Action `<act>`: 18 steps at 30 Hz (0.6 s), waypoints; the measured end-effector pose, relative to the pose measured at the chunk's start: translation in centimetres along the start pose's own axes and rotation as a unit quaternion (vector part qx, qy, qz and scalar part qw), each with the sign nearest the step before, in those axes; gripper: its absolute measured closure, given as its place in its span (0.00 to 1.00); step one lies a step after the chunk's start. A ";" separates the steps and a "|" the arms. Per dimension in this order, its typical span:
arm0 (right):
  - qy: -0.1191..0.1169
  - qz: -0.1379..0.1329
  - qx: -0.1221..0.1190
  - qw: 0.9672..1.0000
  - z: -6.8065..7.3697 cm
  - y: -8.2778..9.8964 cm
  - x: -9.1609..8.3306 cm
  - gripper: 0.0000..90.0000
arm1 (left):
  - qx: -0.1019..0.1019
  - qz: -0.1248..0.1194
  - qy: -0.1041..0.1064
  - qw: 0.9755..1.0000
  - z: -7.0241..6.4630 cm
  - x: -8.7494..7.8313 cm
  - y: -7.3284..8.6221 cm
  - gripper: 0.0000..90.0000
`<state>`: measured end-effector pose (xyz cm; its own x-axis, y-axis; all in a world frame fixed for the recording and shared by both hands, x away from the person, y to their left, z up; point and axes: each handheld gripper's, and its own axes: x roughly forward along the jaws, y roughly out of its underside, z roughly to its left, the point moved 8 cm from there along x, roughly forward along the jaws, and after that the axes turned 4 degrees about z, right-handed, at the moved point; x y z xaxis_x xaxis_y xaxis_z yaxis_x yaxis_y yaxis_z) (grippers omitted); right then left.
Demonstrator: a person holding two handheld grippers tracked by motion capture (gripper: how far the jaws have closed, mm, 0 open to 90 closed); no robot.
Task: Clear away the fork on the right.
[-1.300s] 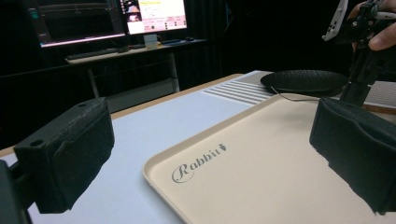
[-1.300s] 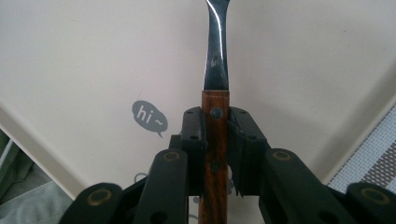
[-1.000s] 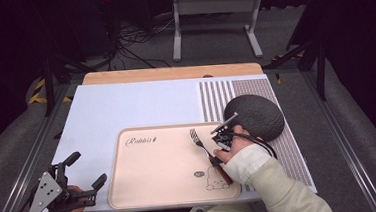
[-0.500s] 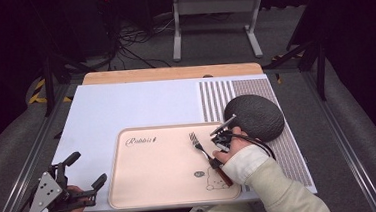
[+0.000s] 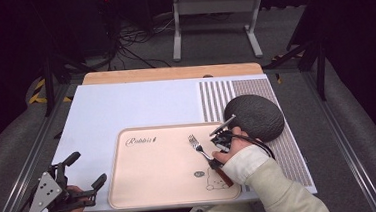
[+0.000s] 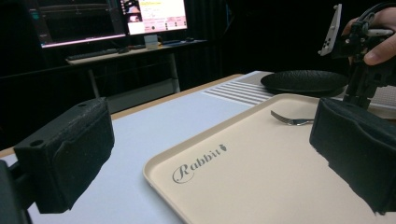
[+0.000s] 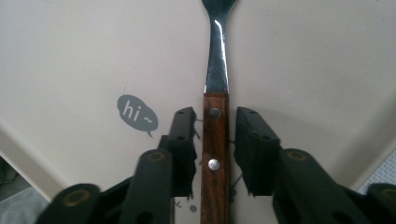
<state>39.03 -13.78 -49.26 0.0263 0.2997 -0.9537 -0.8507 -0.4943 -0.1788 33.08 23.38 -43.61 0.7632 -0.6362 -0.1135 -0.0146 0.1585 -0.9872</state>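
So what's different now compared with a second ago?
The right gripper has just been opening its jaws: small gaps show on either side of the fork, whose wooden handle lies between them on the tray. So the fork looks let go. Both hands kept their places. The left gripper sits open at the table's near left corner, and the dark plate beside the tray has not shifted.

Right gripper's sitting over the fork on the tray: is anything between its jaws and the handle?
Nothing visible. In the right gripper view the fork lies on the tray with its wooden handle between the right gripper jaws, which have just been opening; narrow gaps show on both sides, so the pads do not press it.
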 end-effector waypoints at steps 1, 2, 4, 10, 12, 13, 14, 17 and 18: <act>-0.001 -0.002 -0.001 1.000 0.0 0.0 -0.1 0.72 | 0.000 0.000 0.000 1.000 0.0 0.0 0.0 0.00; -0.001 -0.005 -0.004 1.000 0.0 -0.1 -0.2 0.69 | 0.000 0.000 0.000 1.000 0.0 0.0 0.0 0.00; 0.000 -0.010 -0.010 1.000 0.0 -0.2 -0.4 0.61 | 0.000 0.000 0.000 1.000 0.0 0.0 0.0 0.00; -0.004 -0.059 -0.064 0.996 0.4 -1.2 -1.1 0.28 | 0.000 0.000 0.000 1.000 0.0 0.0 0.0 0.00; -0.007 -0.076 -0.091 0.993 0.6 -1.7 -1.4 0.22 | 0.000 0.000 0.000 1.000 0.0 0.0 0.0 0.00; -0.008 -0.083 -0.105 0.991 0.7 -1.9 -1.5 0.21 | 0.000 0.000 0.000 1.000 0.0 0.0 0.0 0.00; -0.008 -0.091 -0.118 0.989 0.8 -2.2 -1.7 0.21 | 0.000 0.000 0.000 1.000 0.0 0.0 0.0 0.00; 0.007 -0.107 -0.174 0.979 1.2 -2.7 -1.9 0.20 | -0.001 0.000 0.000 1.000 0.0 0.0 0.0 0.00; 0.005 -0.107 -0.194 0.975 1.5 -2.8 -1.8 0.22 | -0.001 0.000 0.000 1.000 0.0 0.0 0.0 0.00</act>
<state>40.56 -11.76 -46.65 0.1885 0.4236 -0.8860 -0.5625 -0.6930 -0.4510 33.08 23.39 -43.60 0.7629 -0.6365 -0.1128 -0.0148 0.1572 -0.9875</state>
